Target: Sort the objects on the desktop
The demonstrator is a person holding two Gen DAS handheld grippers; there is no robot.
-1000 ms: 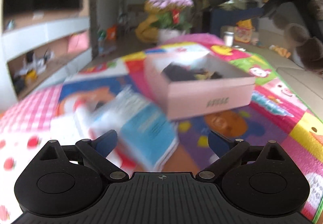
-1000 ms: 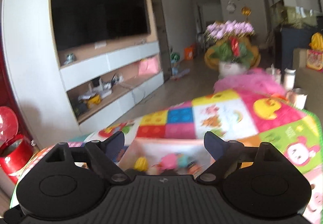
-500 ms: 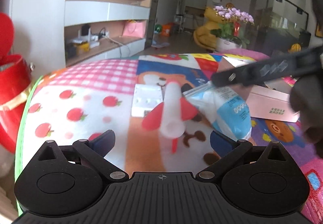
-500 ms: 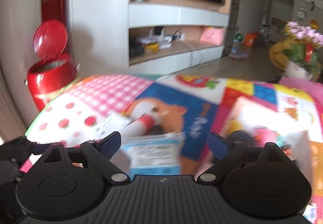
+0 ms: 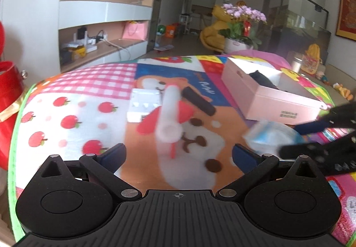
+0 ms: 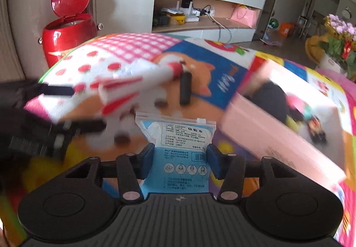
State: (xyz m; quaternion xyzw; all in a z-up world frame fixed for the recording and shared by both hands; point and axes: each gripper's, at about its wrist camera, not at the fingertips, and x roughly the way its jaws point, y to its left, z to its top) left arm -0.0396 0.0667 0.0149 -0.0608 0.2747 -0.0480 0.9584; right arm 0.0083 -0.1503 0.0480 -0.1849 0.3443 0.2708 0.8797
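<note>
pink box [image 6: 262, 133] smeared by blur with contents hard to read, blue mask packet [image 6: 180, 146] clamped in right claw [image 6: 180, 159] above the tabletop, lower end hidden, left claw [image 5: 179, 154] spread apart, nothing gripped

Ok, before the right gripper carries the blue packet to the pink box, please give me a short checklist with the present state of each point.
1. Right gripper shut on the blue packet: ok, both pads press its sides.
2. Packet lifted off the mat: cannot tell, the view is blurred.
3. Pink box open on top: ok.
4. Free room in the box: ok, bare floor shows beside the dark item.
5. Left gripper out of the way: ok, it is open, empty, and beside the path.
</note>
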